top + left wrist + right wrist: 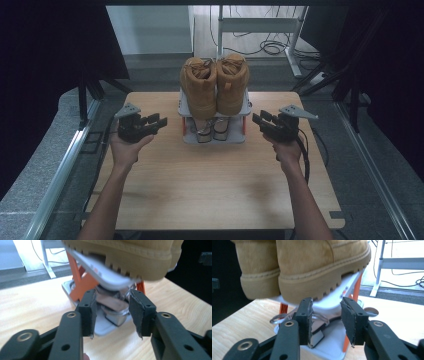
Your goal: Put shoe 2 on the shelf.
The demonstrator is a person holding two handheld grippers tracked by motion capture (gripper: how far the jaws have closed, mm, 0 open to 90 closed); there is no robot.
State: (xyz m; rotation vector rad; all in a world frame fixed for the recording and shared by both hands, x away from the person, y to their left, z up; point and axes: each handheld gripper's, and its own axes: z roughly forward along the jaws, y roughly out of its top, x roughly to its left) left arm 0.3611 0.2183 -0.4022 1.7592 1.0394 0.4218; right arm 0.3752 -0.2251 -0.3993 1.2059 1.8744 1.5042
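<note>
Two hand-held grippers are in play, one in each hand. The left hand-held gripper (159,121) hovers over the bench (210,190) just left of a small two-tier shoe rack (214,136), its jaws pointing in toward the rack. In the left gripper view its two black jaws stand apart with a clear gap between the pads (90,312), and nothing is held between them; the lower tier of the rack lies straight ahead in that gap. The right hand-held gripper (258,120) mirrors it on the rack's right side, also above the bench and near the rack without touching it. In the right gripper view its jaws are likewise parted and empty, with the rack's lower shelf seen between the pads (348,320).

The rack has two white shelves joined by orange posts (82,285). On the top shelf stands one pair of tan boots (215,85), two boots side by side, toes facing the person, their lugged soles resting on the shelf. On the bottom shelf lie two flat sandals (211,127), side by side, with pale straps. The rack sits toward the far middle of the wooden bench.
</note>
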